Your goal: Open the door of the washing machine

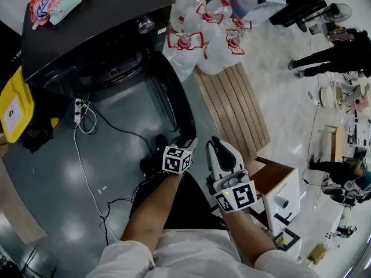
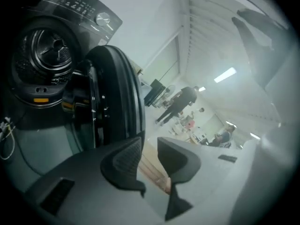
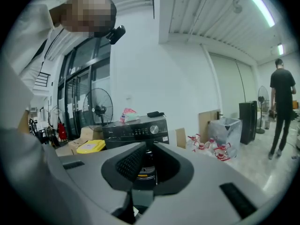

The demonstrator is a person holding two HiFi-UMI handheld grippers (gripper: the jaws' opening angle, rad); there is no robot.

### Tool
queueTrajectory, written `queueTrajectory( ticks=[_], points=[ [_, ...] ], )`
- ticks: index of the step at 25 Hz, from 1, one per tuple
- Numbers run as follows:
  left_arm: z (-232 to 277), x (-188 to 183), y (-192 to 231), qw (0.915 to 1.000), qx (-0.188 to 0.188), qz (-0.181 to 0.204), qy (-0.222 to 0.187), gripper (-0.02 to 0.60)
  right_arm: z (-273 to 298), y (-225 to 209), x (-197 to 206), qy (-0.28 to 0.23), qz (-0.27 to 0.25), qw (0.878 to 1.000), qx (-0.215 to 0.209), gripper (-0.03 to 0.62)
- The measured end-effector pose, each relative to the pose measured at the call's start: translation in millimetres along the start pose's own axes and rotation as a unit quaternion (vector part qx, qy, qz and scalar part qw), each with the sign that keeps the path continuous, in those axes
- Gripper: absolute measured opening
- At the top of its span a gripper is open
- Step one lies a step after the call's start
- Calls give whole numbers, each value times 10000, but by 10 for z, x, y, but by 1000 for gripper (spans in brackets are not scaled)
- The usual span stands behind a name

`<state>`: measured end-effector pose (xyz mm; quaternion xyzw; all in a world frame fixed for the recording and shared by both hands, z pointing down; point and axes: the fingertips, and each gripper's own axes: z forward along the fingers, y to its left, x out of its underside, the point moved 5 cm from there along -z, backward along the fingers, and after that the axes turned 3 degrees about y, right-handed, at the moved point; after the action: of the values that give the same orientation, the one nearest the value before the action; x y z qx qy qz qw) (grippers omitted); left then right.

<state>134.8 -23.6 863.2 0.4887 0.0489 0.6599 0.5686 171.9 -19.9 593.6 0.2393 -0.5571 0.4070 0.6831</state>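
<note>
First, from my head looking down: the black washing machine (image 1: 87,33) stands at the upper left of a glossy grey floor (image 1: 52,184). Its round door (image 1: 174,100) is already swung out toward me, so I judge the opening done or nearly so. My left gripper (image 1: 188,142) sits just beside the door's free edge, probably because that edge is the part to pull. My right gripper (image 1: 215,148) hovers beside it, touching nothing, seemingly held out of the way. Snack packets (image 1: 55,2) lie at the far left corner of the machine's top. A white power strip (image 1: 78,110) and cables trail over the floor near the machine's foot. A slatted wooden pallet (image 1: 232,106) and clear water bottles (image 1: 203,26) sit to the right.

Next, the left gripper view: my jaws stand a narrow gap apart with nothing between them. The door stands edge-on just beyond the left pad (image 2: 123,159); I cannot tell whether they touch. Behind it the drum opening (image 2: 47,55) is uncovered. Far off is a bright hall with people.

Last, the right gripper view: my jaws are almost together, leaving a slim, empty gap. Beyond them the machine faces me, with a yellow container (image 3: 91,146) and a standing fan (image 3: 98,109) to its left. White walls and glass doors stand behind.
</note>
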Motion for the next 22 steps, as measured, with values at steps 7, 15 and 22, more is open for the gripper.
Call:
queueTrajectory(
  ticks=[7, 15, 22],
  points=[
    [-822, -206, -242, 9918, 892, 794, -451, 109, -231, 145, -237, -427, -98, 9989, 159, 66],
    [-2792, -1193, -135, 9686, 201, 1464, -2001, 107, -522, 474, -724, -961, -358, 9947, 39, 66],
    [-4347, -1863, -599, 9212, -662, 2189, -3149, 107, -717, 668, -1029, -1299, -746, 9881, -338, 66]
  ],
)
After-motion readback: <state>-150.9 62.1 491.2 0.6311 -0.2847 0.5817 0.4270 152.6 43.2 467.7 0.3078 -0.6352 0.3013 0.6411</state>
